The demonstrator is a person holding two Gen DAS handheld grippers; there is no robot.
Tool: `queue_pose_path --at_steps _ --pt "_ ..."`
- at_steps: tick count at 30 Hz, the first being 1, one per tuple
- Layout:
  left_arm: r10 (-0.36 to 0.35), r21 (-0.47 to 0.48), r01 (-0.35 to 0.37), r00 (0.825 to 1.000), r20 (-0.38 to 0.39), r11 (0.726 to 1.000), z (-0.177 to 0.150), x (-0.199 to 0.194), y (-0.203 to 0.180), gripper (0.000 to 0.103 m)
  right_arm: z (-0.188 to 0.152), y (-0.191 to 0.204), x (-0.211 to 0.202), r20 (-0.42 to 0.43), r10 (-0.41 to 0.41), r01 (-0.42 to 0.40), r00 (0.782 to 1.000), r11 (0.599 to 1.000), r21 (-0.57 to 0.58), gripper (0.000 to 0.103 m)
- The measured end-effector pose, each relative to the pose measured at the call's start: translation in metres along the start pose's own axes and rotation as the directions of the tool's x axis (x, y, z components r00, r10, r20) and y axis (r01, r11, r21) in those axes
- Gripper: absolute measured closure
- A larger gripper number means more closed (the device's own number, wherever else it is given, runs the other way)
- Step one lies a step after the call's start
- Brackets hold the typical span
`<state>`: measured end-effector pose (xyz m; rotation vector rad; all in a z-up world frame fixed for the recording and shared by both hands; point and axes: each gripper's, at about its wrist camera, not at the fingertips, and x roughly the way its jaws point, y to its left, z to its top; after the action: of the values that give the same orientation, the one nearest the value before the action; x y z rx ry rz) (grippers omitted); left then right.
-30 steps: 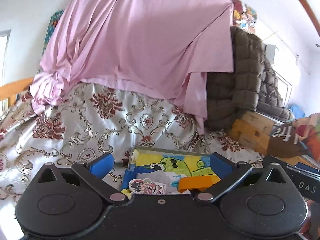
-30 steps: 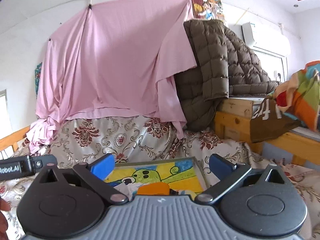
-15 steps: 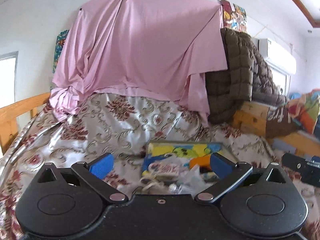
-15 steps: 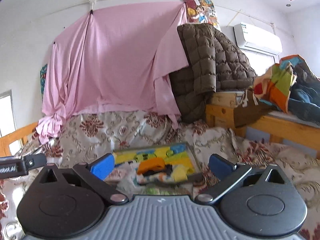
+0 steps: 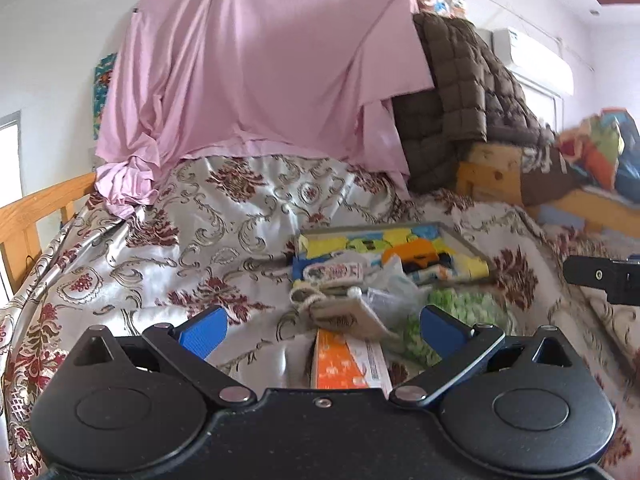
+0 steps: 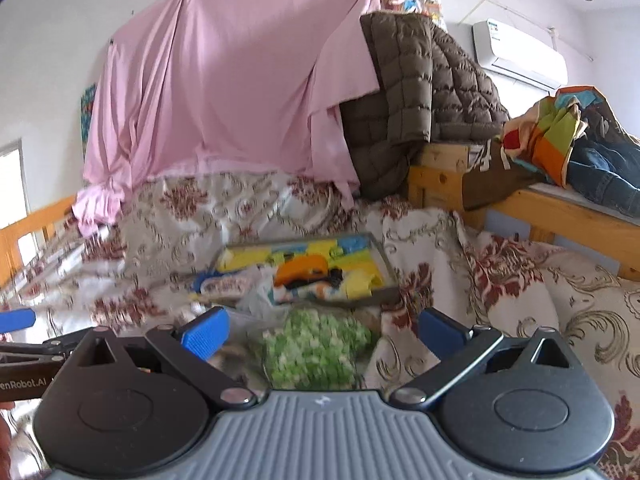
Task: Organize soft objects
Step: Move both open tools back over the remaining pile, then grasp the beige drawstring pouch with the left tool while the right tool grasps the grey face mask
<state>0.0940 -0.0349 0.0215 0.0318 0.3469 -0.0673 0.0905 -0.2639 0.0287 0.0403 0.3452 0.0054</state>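
A shallow tray with a cartoon picture [image 5: 460,236] [image 6: 380,258] lies on the floral bedspread. It holds an orange soft item [image 5: 416,250] [image 6: 302,268] and small cloth pieces. In front of it lie a printed pouch [image 5: 334,271], a clear plastic bag [image 5: 390,288], a beige drawstring bag [image 5: 344,316], a fluffy green item [image 5: 460,312] [image 6: 316,344] and an orange-white box [image 5: 344,364]. My left gripper [image 5: 322,330] is open and empty above the box. My right gripper [image 6: 324,330] is open and empty above the green item.
A pink sheet [image 5: 260,72] hangs on the back wall. A brown quilted jacket [image 6: 420,92] drapes over a wooden shelf [image 6: 540,208] at the right, with colourful clothes [image 6: 560,132] on it. A wooden bed rail [image 5: 36,216] runs along the left.
Both grippers have pulled back from the tray. The pouches, the green item and the box in front of it have come into view. Both stay open.
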Motion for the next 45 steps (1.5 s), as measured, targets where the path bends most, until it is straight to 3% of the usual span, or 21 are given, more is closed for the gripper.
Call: queue_pose_path --at_steps 8,16,25,34,45 --pt "-0.019 0.011 0.021 0.987 -0.16 1.0 -0.022 0.016 0.004 0.001 -0.014 0.006 0.027 -0.189 -0.014 0.007 0.982 0.999 -0.039 0.0" --pt "-0.004 0.027 0.01 0.973 -0.23 1.0 -0.031 0.026 0.003 0.001 -0.021 0.009 0.041 -0.279 -0.022 0.005 0.96 0.998 -0.063 0.0" --pt "0.027 -0.036 -0.038 0.965 -0.261 0.999 -0.029 0.031 0.012 0.001 -0.022 0.016 0.043 -0.296 0.012 -0.038 0.955 0.996 -0.081 0.0" --pt "0.121 -0.049 -0.142 0.948 -0.295 0.989 -0.027 0.031 0.018 0.001 -0.021 0.02 0.048 -0.303 0.083 -0.108 0.949 0.992 -0.065 0.0" --pt "0.147 -0.072 -0.176 0.944 -0.296 0.982 -0.026 0.03 0.025 0.001 -0.022 0.022 0.048 -0.274 0.121 -0.135 0.954 0.99 -0.035 0.0"
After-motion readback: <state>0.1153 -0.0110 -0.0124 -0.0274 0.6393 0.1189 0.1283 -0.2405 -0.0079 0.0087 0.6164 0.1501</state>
